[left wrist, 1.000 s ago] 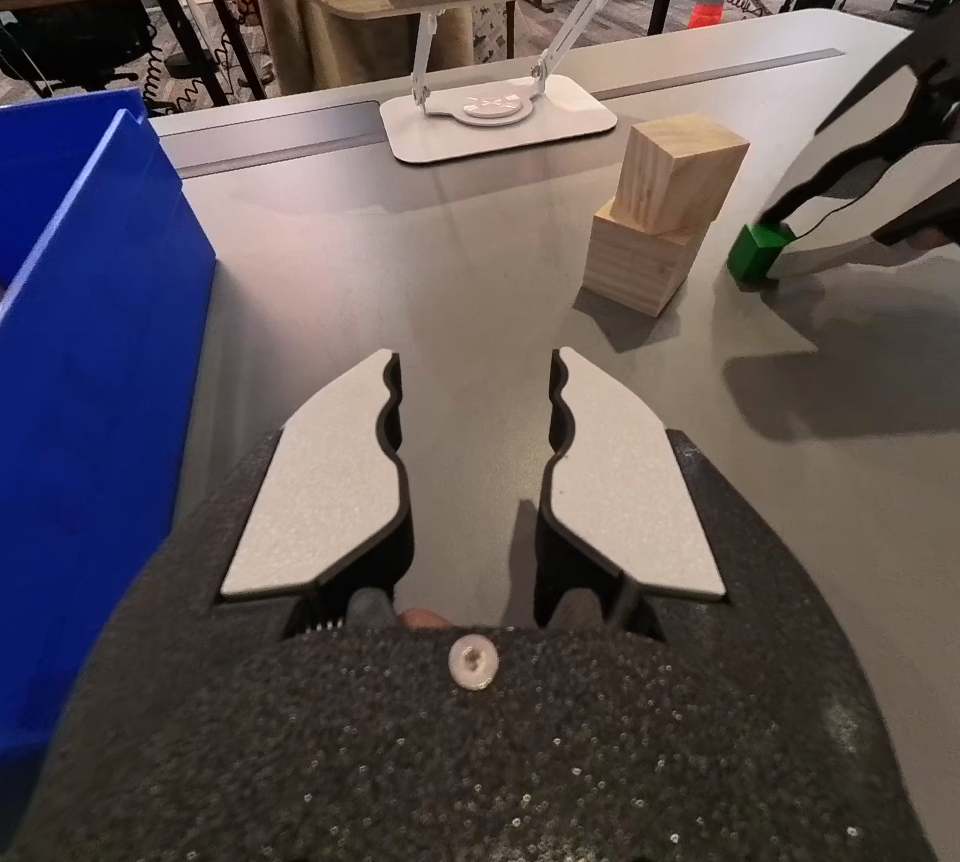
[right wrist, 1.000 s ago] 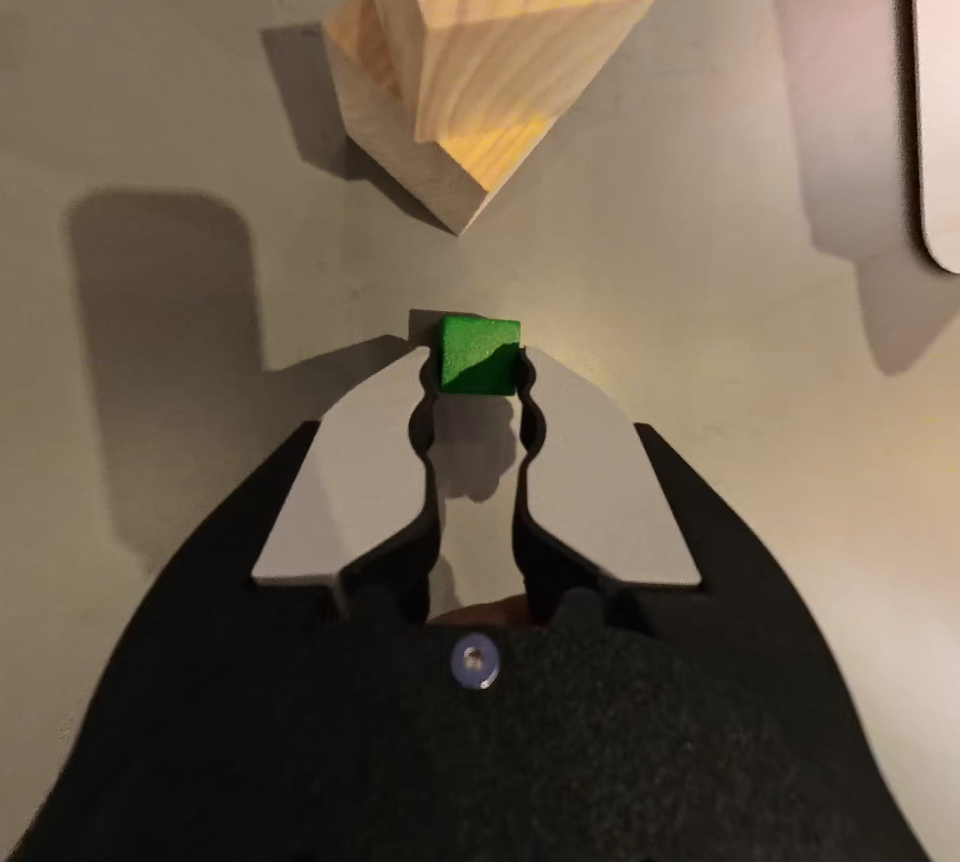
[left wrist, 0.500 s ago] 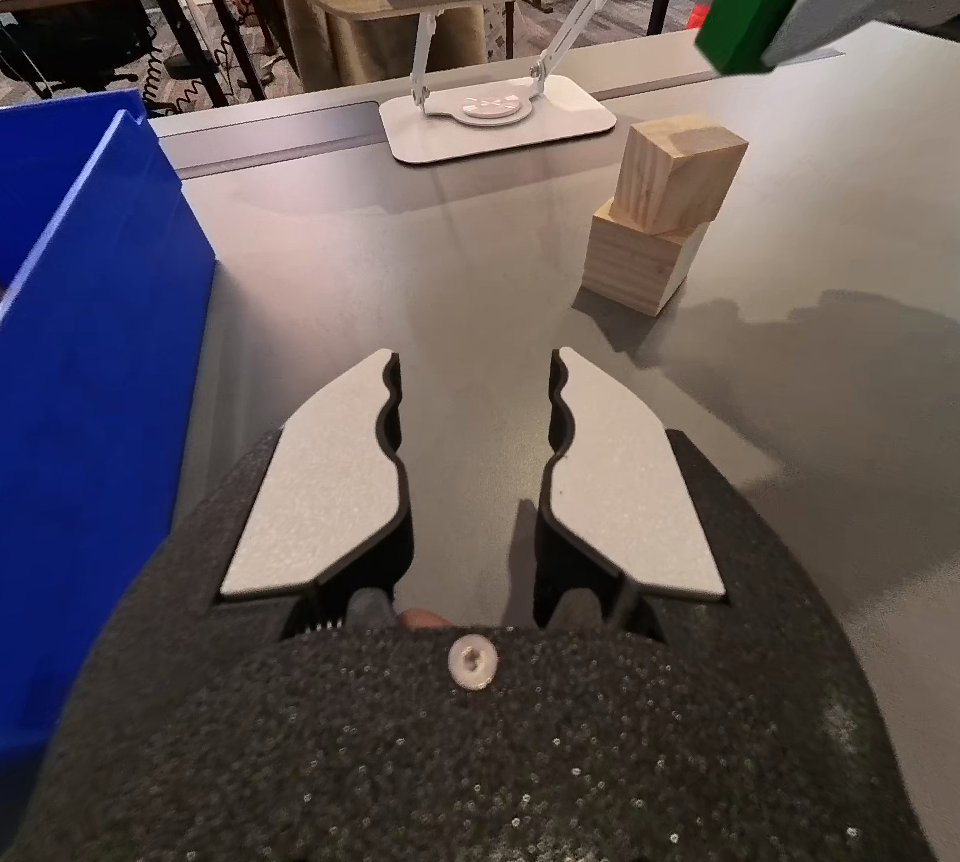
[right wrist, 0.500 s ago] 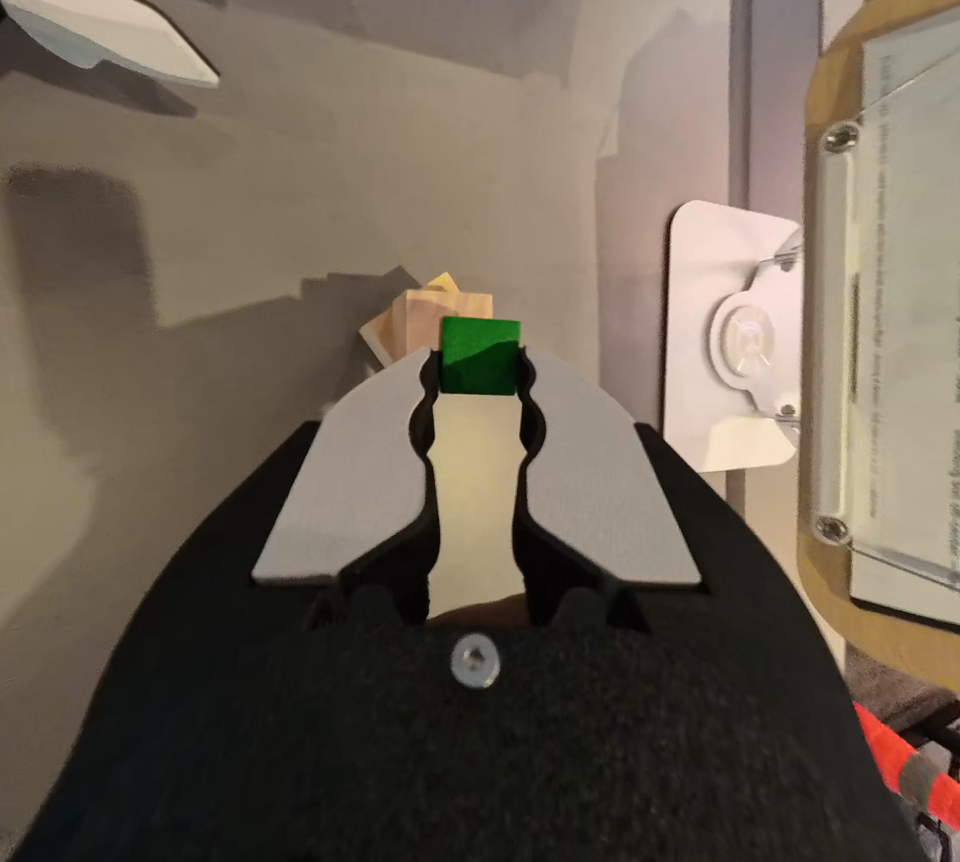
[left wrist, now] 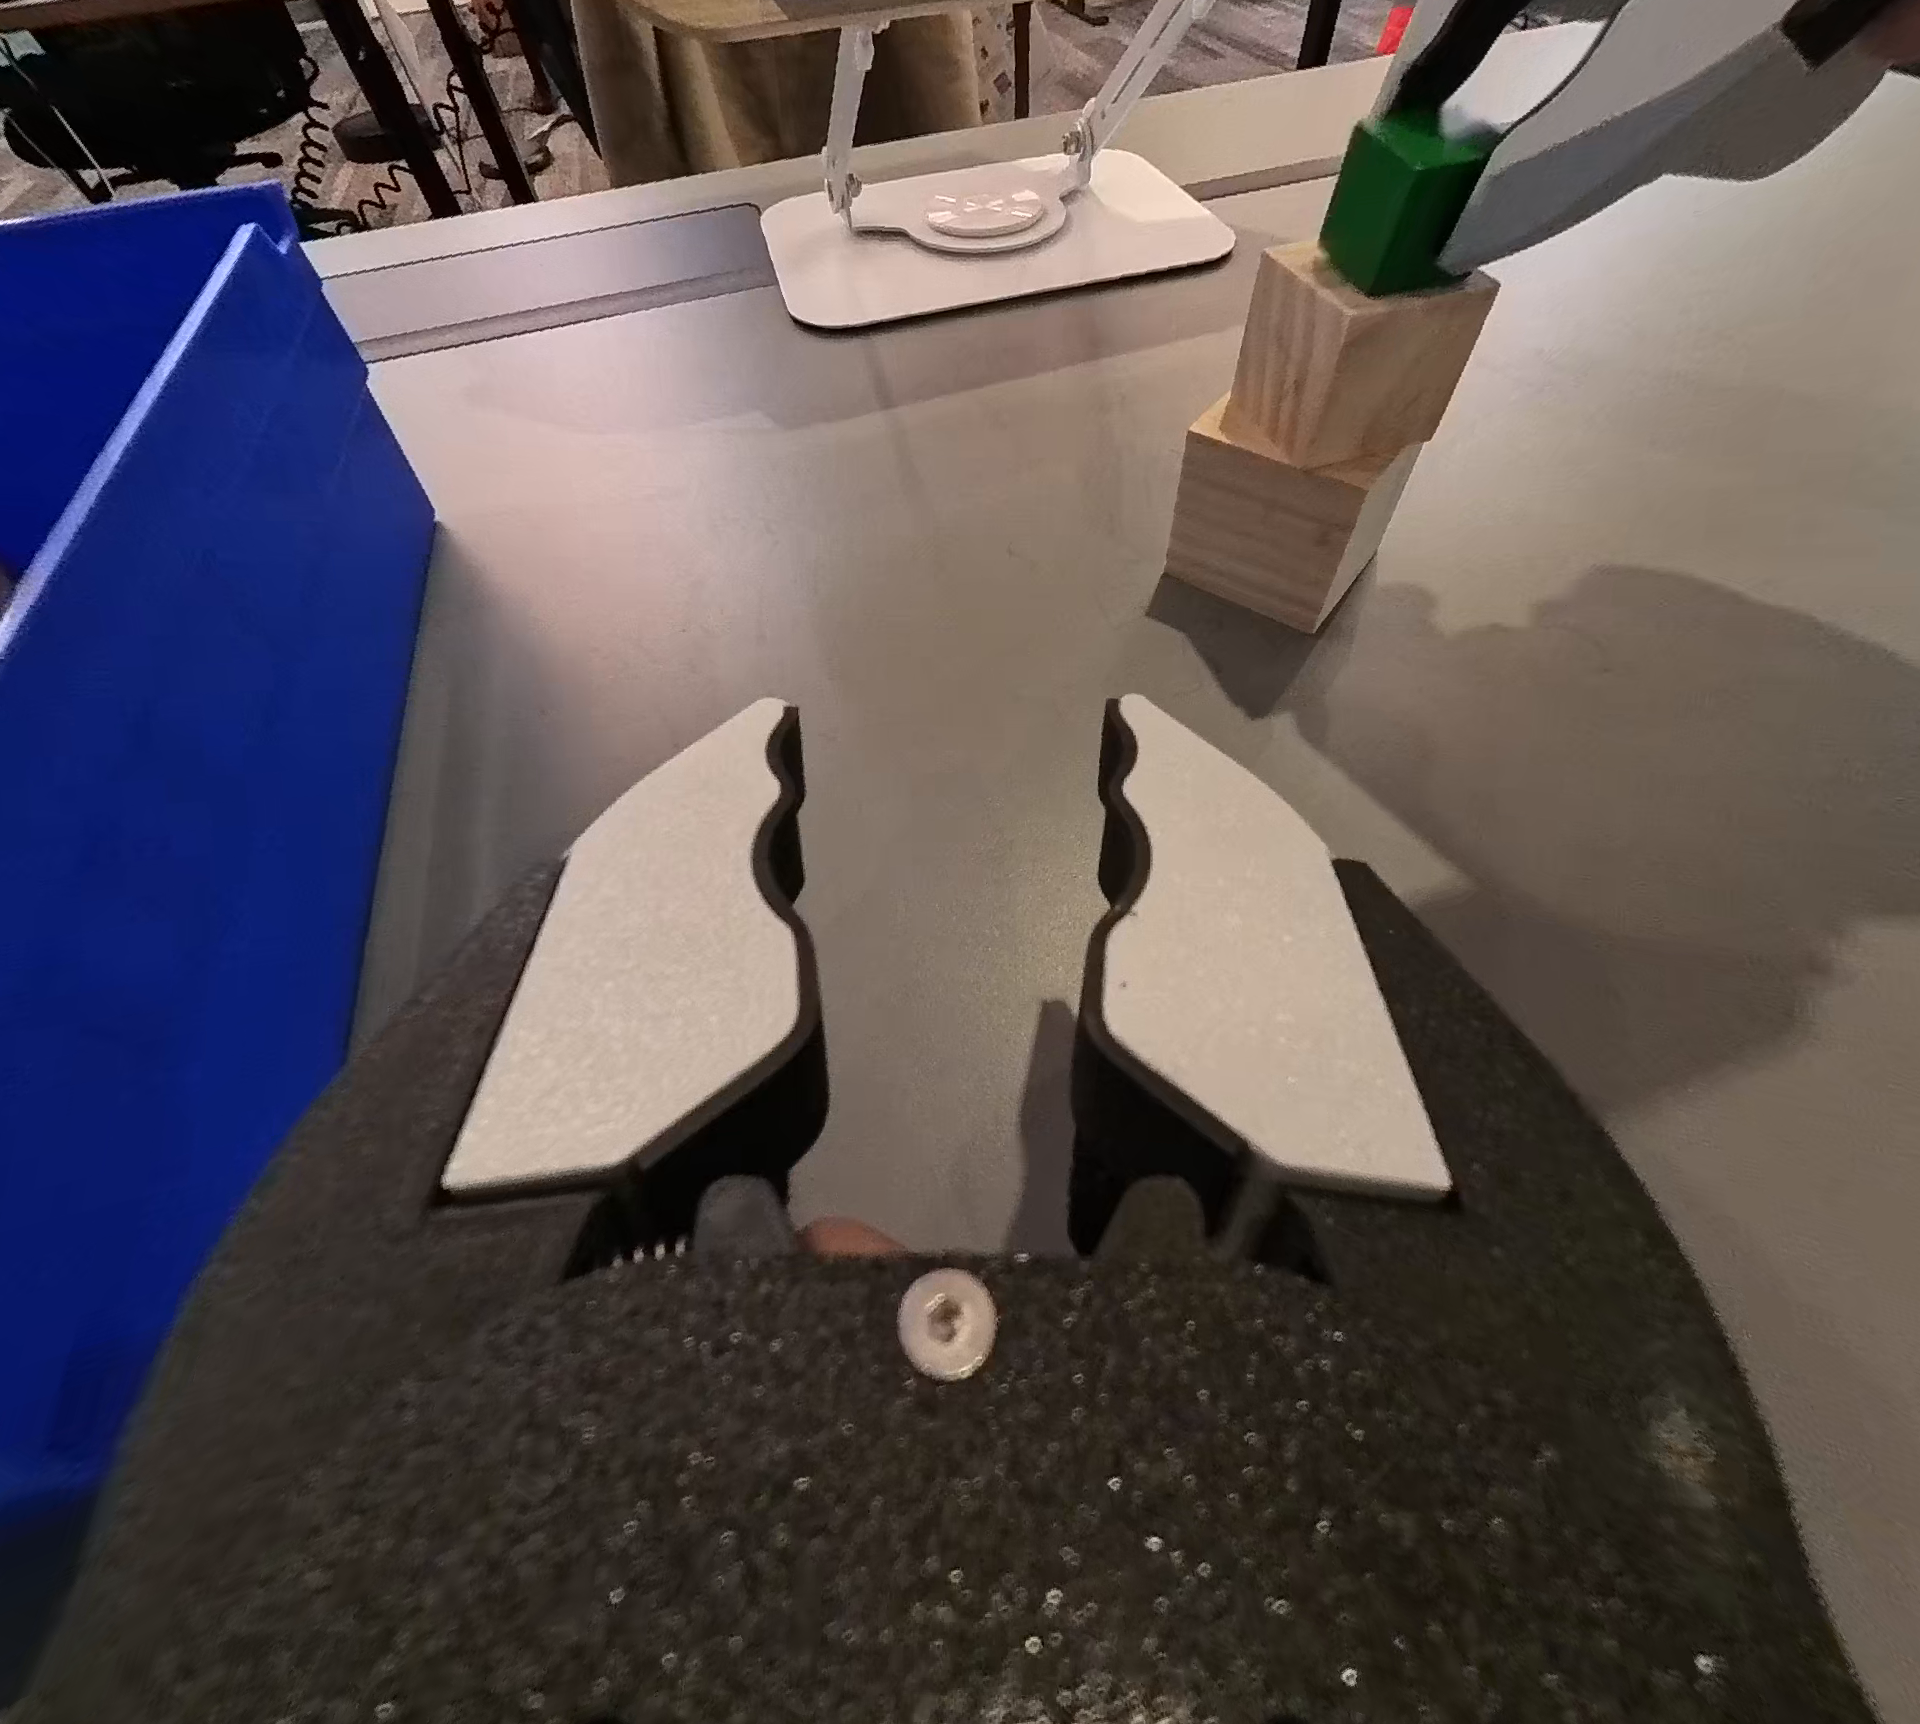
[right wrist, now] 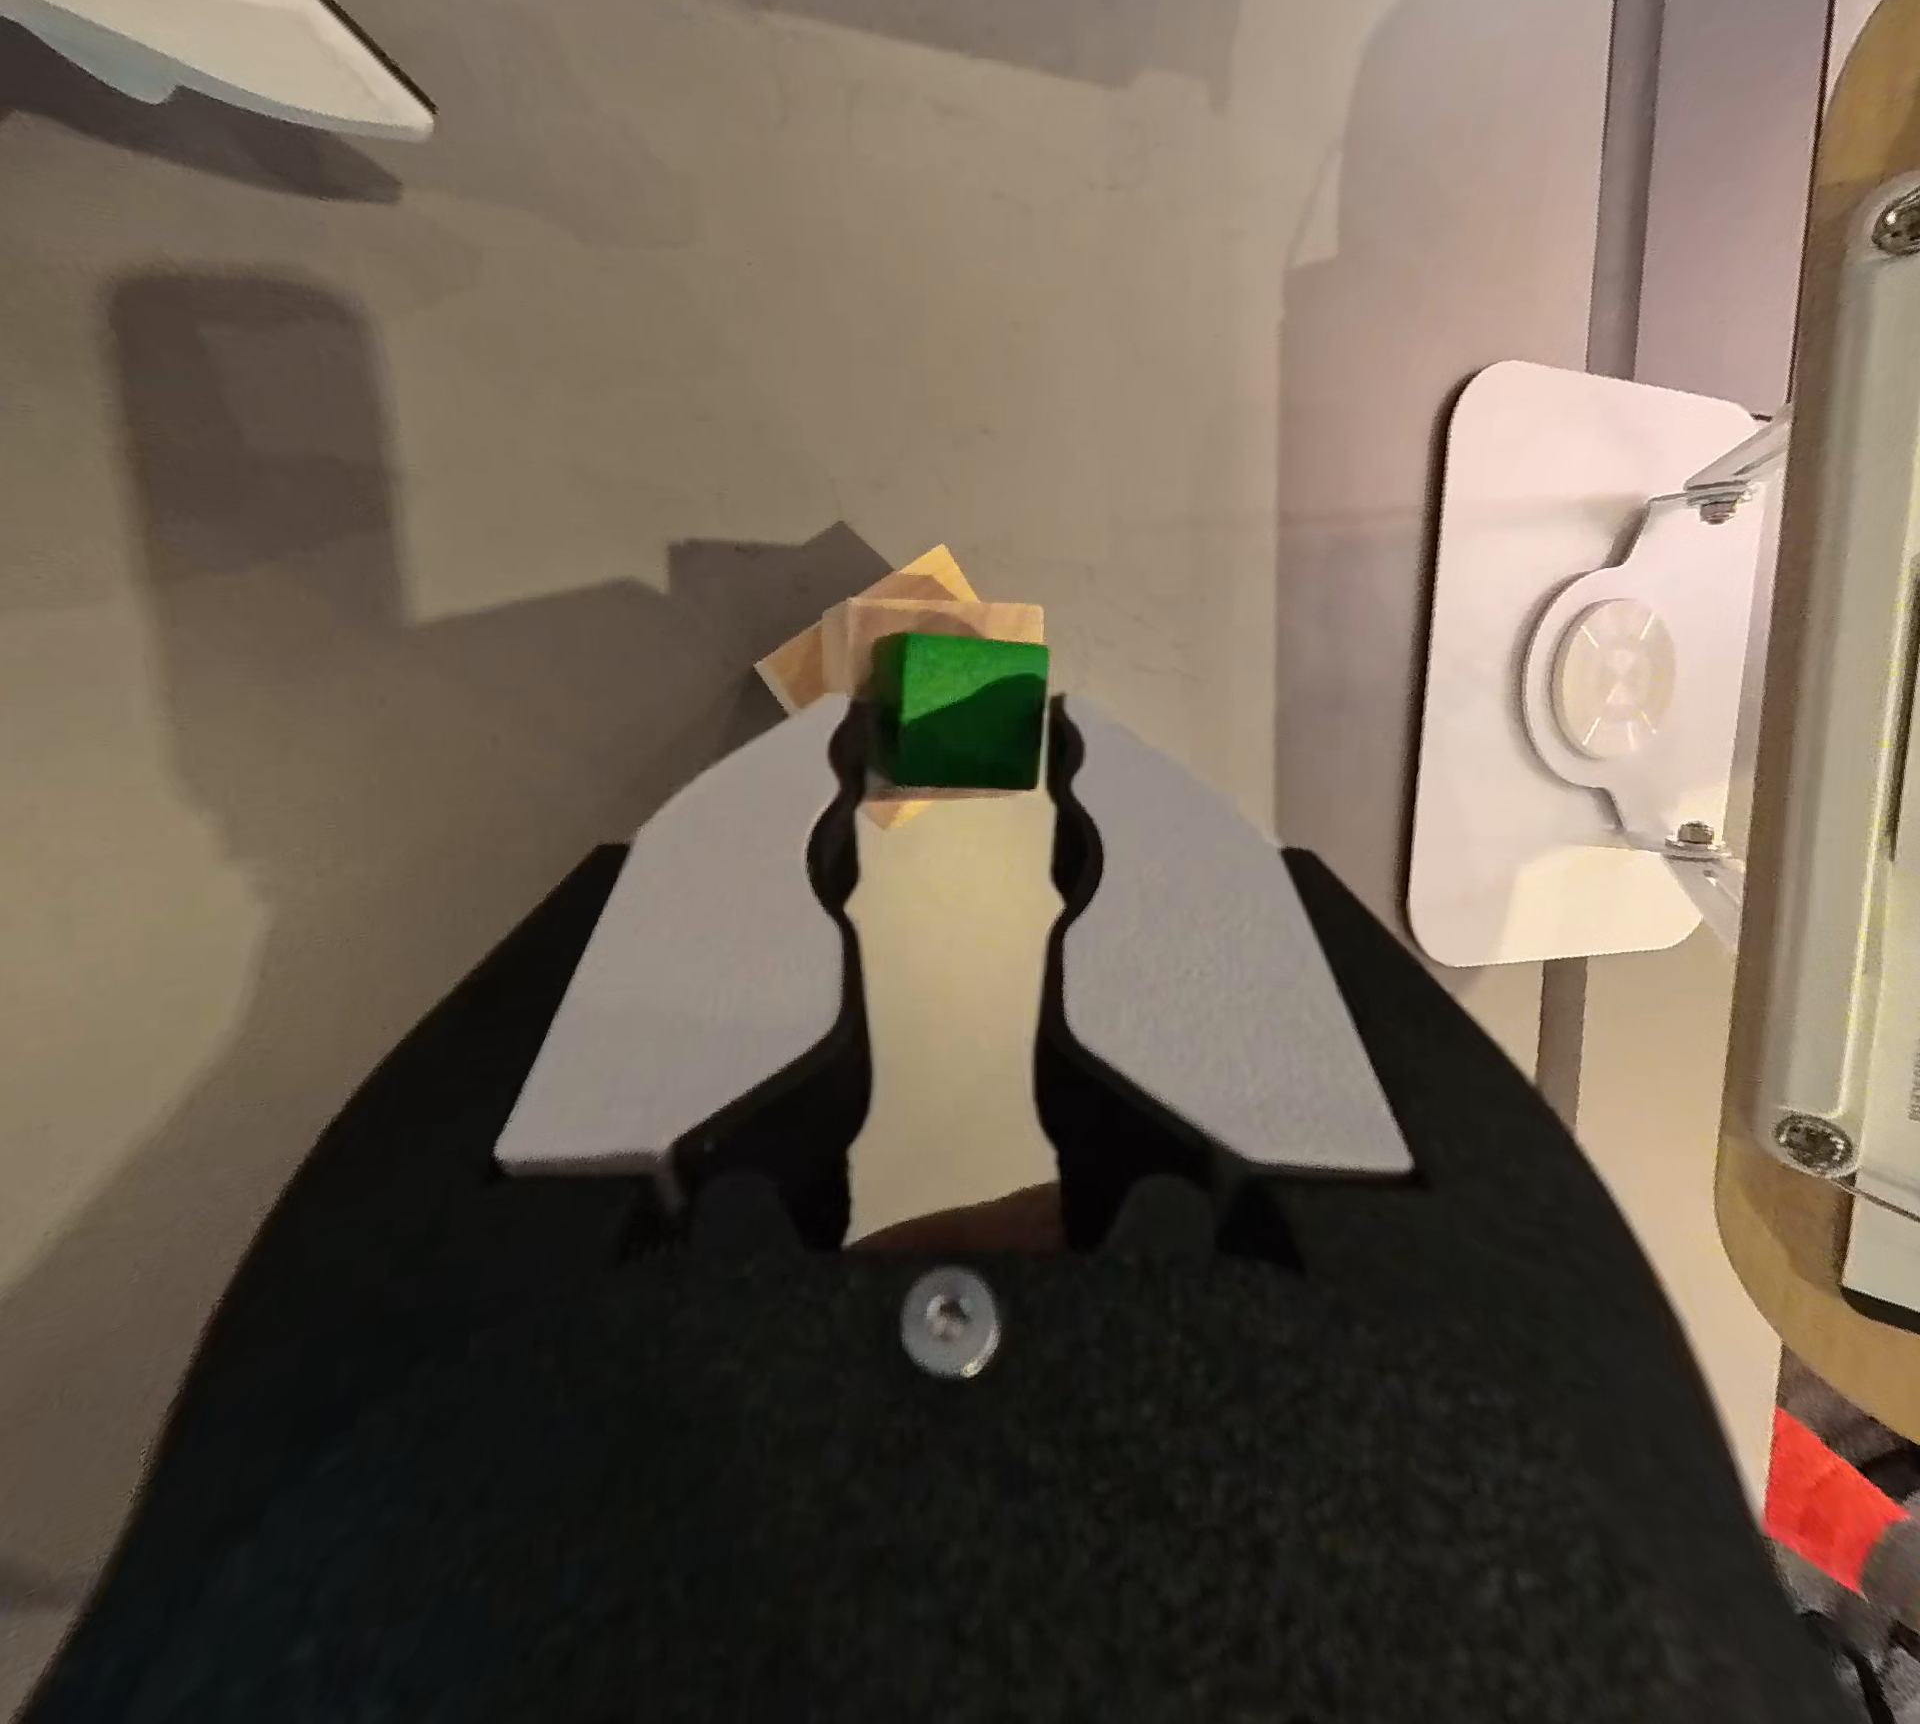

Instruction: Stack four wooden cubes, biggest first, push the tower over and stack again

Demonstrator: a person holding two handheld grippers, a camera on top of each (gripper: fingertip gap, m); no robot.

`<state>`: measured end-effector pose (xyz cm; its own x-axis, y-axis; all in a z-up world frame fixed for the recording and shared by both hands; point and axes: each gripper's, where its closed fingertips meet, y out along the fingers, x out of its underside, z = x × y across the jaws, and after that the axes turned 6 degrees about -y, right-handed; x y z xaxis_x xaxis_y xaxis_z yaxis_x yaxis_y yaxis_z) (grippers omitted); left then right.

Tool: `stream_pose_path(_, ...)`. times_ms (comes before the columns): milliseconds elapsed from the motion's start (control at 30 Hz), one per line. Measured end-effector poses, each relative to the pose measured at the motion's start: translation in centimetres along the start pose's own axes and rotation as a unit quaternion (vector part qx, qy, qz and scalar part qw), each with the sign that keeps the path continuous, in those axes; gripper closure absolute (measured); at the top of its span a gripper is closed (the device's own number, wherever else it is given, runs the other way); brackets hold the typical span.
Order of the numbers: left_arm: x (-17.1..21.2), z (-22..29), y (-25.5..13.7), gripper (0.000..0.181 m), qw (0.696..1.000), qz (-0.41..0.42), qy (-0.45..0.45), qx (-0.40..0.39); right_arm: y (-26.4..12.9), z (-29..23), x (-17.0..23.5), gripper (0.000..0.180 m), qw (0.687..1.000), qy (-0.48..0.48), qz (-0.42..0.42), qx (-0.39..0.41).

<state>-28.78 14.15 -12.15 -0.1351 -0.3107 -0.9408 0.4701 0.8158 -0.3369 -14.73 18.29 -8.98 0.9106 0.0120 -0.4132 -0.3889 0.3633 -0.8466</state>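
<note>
Lifted off the table, the green cube (left wrist: 1397, 204) now meets the upper wooden cube (left wrist: 1351, 365), pinched by the right gripper (right wrist: 956, 724); left gripper (left wrist: 951, 801) idles wide apart. Off-centre release could topple the twisted stack.

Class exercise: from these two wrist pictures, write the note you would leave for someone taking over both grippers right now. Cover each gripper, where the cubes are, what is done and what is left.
Right gripper: shut on the green cube, at the top of the stack; whether the cube touches yet, I cannot tell.
Left gripper: open and empty, low over the grey table, beside the blue bin.
Stack: upper wooden cube sits twisted on the lower wooden cube.
Done: two cubes stacked.
Left: set the green cube down centred, release gently. No fourth cube is in view; find it, add it, then push the tower over and restack.
</note>
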Motion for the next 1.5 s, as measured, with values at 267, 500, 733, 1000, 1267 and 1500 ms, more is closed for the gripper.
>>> stream_pose_path(267, -0.1, -0.2, -0.1, 0.126, 1.0, 0.005, 0.0, -0.007, -5.6, 0.9, -0.2, 0.134, 0.986, 0.059, 0.103, 0.115)
stream_pose_path(500, -1.9, -1.3, -6.9, 0.119, 1.0, 0.012, 0.015, 0.017, -10.6, -4.6, 5.1, 0.133, 0.931, 0.177, 0.19, 0.255)
stream_pose_path(733, 5.5, -8.3, -22.3, 0.126, 0.991, 0.007, -0.114, 0.072, -7.4, -9.6, 6.8, 0.132, 0.878, 0.282, 0.25, 0.295)
stream_pose_path(1000, 21.2, -9.5, -21.5, 0.131, 0.982, 0.013, -0.158, 0.104, -5.0, -10.1, 5.6, 0.135, 0.869, 0.216, 0.192, 0.402)
stream_pose_path(1267, 33.9, -10.7, -12.8, 0.13, 0.974, -0.084, -0.199, 0.069, -4.5, -9.6, 5.6, 0.136, 0.866, 0.209, 0.163, 0.424)
stream_pose_path(1500, 27.3, -13.6, -21.2, 0.129, 0.977, 0.018, -0.212, -0.022, -3.9, -9.2, 5.3, 0.137, 0.869, 0.21, 0.16, 0.418)
